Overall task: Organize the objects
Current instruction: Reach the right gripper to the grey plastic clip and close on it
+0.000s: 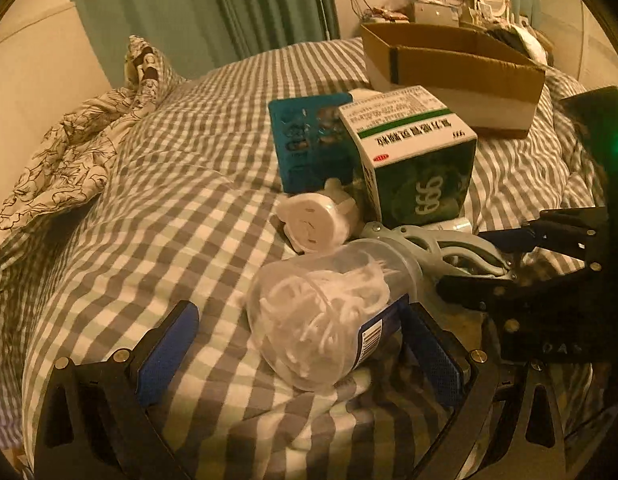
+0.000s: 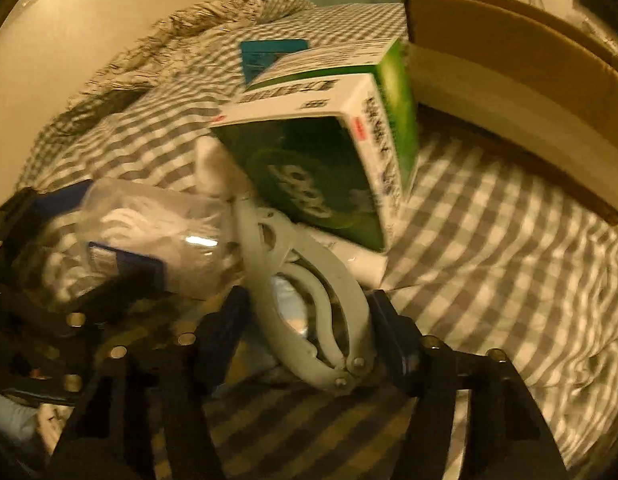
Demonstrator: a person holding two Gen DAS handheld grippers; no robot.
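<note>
On the checked bedspread (image 1: 149,184) a clear plastic jar (image 1: 317,320) full of white picks lies on its side between the fingers of my left gripper (image 1: 299,306). The right pad (image 1: 425,352) is against the jar and the left pad stands clear, so the gripper is open. A grey hinged hand tool (image 2: 309,280) lies beside the jar (image 2: 149,232). My right gripper (image 2: 309,300) straddles its handles; a thin gap shows on the left side. Behind stand a green and white medicine box (image 1: 409,148), a teal card (image 1: 305,140) and a white round plug (image 1: 313,224).
An open cardboard box (image 1: 469,68) sits on the bed behind the medicine box, close at the right in the right wrist view (image 2: 509,60). A crumpled patterned quilt (image 1: 69,160) lies at the left by the wall. Green curtains (image 1: 189,8) hang behind; a cluttered desk (image 1: 449,8) is at far right.
</note>
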